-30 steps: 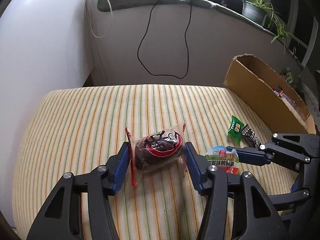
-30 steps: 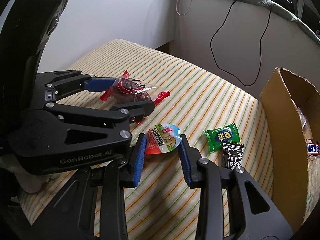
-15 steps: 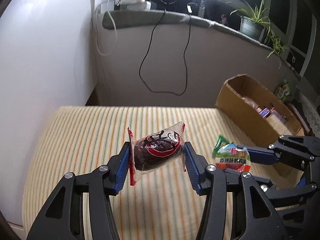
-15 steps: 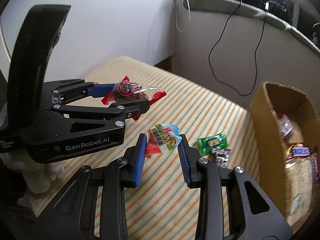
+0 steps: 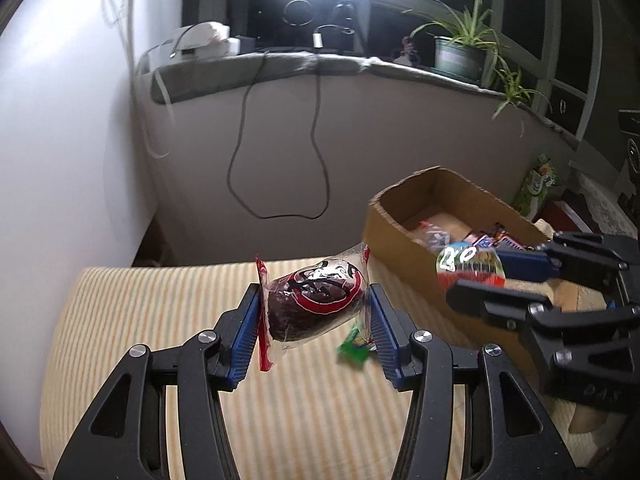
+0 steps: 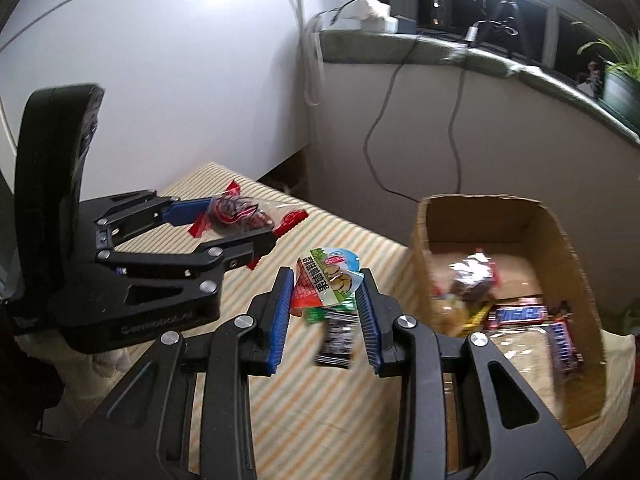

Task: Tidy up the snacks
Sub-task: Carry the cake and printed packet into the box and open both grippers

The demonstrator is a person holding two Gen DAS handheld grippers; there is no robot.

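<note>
**Snack sort – risk inventory, both tools loaded, over striped worktop**

1. Striped worktop (image 5: 160, 320) – carries leftovers only. Both held packets are clear of it; a slip now means a drop back onto the cloth or off its edge.
2. Cardboard box (image 6: 560, 240) – open top, already holds bars & packets, stands at the worktop's right end. Near wall is high and ragged; a low approach could clip it and shove or tip the box.
3. Left tool (image 5: 314, 308) – pinching a clear-wrapped dark bun (image 5: 316, 304) by the wrapper sides, pads part-way in. Film is slick & air-filled; it may squirm or twist out, esp. on a fast swing.
4. Right tool (image 6: 326, 292) – pinching the egg-snack packet (image 6: 328, 280) w/ pads close together. Grip sits low on the packet; the top could flop.
5. Tools near each other: the right one sits nearer the box, so a collision is likely if both go in together.
6. Green packet (image 6: 320, 314) & black packet (image 6: 338, 340) – loose on the worktop below the right tool, not yet boxed; easily missed.
</note>
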